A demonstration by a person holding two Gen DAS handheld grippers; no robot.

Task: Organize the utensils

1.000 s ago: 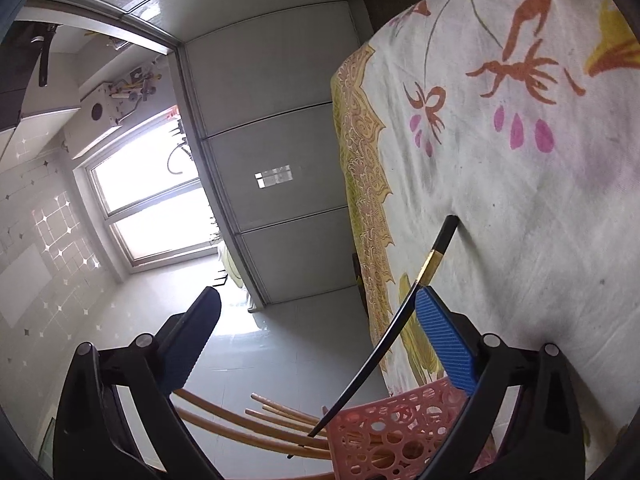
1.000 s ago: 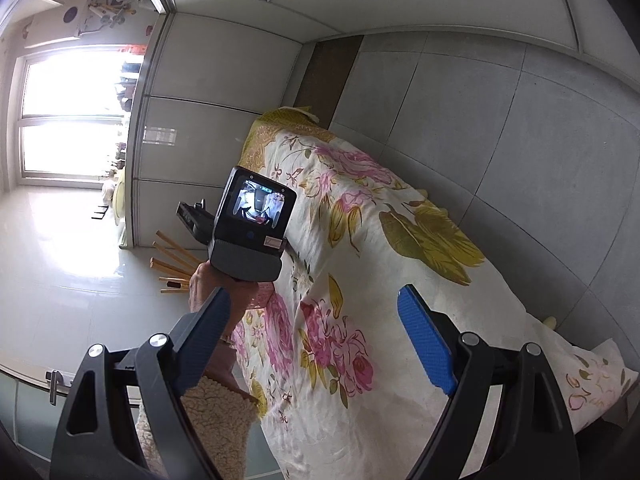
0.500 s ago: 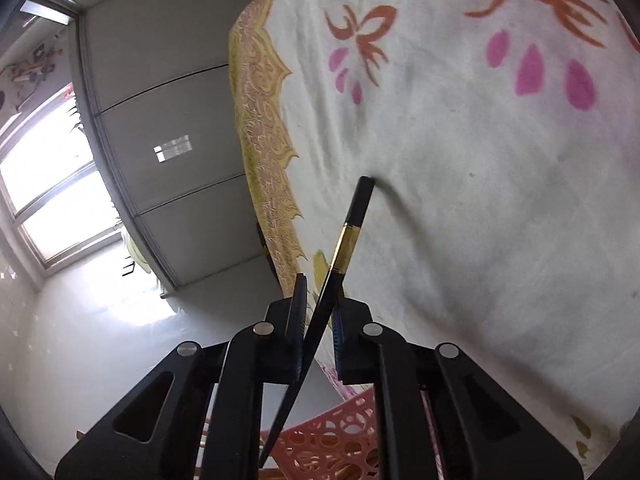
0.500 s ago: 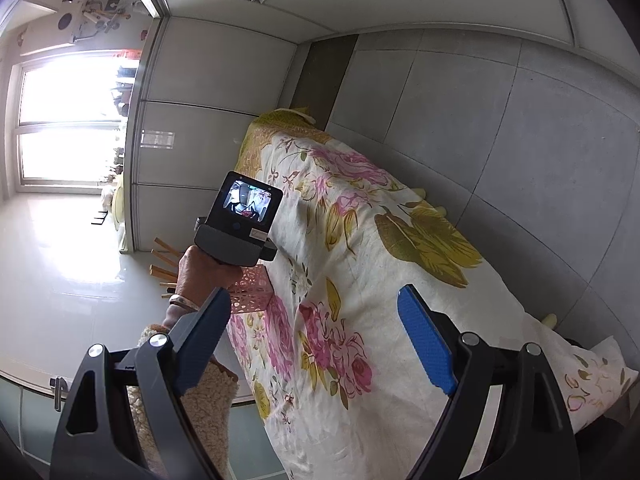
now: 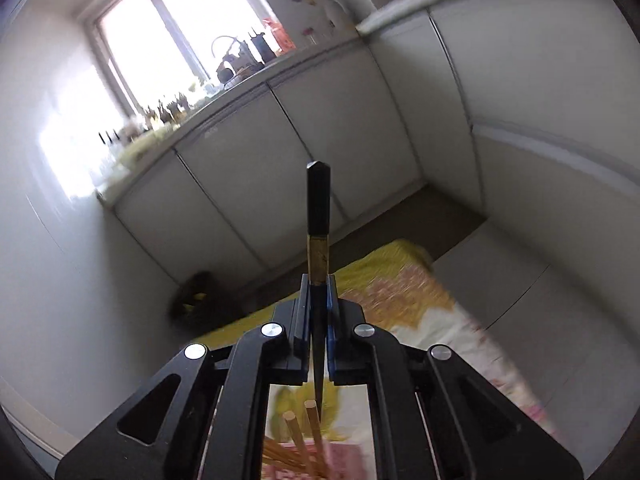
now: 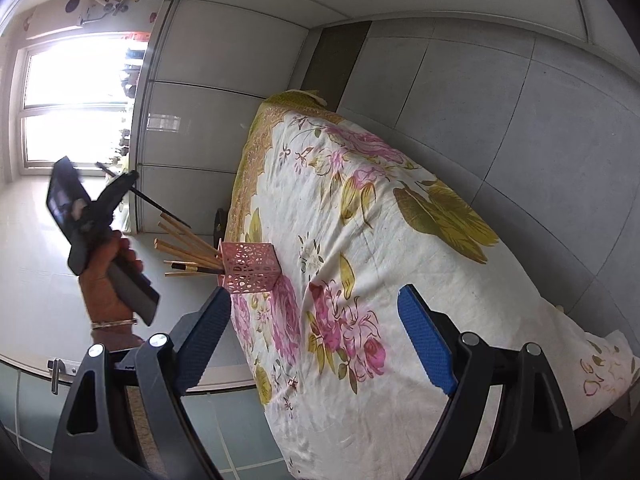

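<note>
my left gripper (image 5: pixel 318 280) is clamped on the black chopstick (image 5: pixel 318 196), up in the air over the pink holder (image 6: pixel 249 266) at the near left edge of the flowered tablecloth (image 6: pixel 400 240). i read the stick as light, stiff, slick and tapered; the grip sits just below its gold band, so it may pivot. right gripper (image 6: pixel 316 338) jaws stand apart, nothing between. the left view is blurred, the stick's tip hides behind the jaws, and the holder's inside can't be made out.
</note>
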